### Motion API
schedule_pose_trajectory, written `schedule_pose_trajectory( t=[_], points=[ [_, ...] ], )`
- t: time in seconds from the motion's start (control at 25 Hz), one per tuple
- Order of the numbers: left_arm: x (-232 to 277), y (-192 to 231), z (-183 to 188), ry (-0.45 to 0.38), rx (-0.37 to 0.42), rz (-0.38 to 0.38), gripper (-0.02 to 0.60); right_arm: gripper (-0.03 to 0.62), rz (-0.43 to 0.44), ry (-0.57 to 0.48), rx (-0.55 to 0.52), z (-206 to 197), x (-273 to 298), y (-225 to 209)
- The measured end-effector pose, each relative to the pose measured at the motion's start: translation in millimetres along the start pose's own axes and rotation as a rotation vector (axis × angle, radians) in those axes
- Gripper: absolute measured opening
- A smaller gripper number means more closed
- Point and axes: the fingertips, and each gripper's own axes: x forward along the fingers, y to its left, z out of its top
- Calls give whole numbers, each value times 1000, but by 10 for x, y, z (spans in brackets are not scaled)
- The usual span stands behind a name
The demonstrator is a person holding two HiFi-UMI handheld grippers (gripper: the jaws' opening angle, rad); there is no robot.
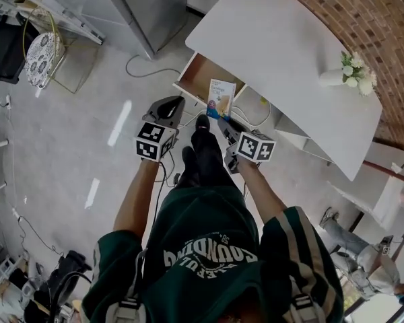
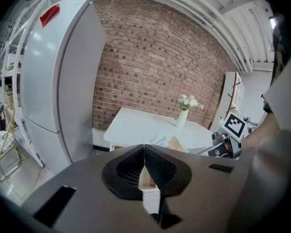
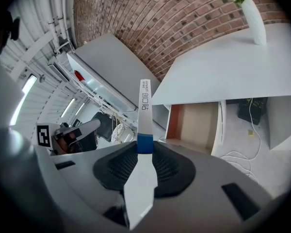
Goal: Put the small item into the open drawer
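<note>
Nearest the lens is the person's green shirt (image 1: 209,247), and past it both tools reach toward the white table (image 1: 283,39). On the left, the left gripper (image 1: 174,108) has its fingers (image 2: 128,166) pressed together with nothing between them, so it carries nothing. I judge it best kept off to that side, clear of the drawer's mouth. Ahead of those fingers and slightly to the right lies the open drawer (image 1: 196,73), its bare wooden floor free to receive something. The small item, a thin flat packet (image 1: 221,94), is clamped by its lower end in the right gripper (image 1: 225,128). It stands up beyond those fingers, with the drawer further ahead and lower, so it is not yet inside. To do this step well, the packet should probably be carried forward and down past the drawer's front edge. It should be tipped toward flat just above the wood, and the fingers spread only then; let go high, so light a sheet could flutter out. As for writing, the shirt bears pale block lettering, upside down from here and only partly legible. The packet shows a picture, a blue band and dark print too small to read. The marker cubes (image 1: 155,140) carry black-and-white squares, not words.
</note>
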Motion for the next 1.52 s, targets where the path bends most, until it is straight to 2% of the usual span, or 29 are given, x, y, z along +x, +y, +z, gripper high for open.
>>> schedule_pose_trajectory(
  t=[0.16, 0.6, 0.84, 1.24, 1.52],
  points=[
    [133, 37, -40, 12, -13, -15, 17, 110, -13, 20, -20, -6, 80, -63],
    [478, 116, -425, 88, -67, -40, 17, 110, -30, 88, 68, -233, 339, -374],
    [638, 165, -516, 99, -89, -45, 17, 110, -45, 146, 44, -335, 520, -551],
    [844, 349, -798, 133, -143, -20, 17, 110, -104, 180, 162, -506, 985, -965],
    [1117, 480, -859, 128, -148, -15, 17, 110, -128, 194, 188, -485, 1301, -1232]
  ],
)
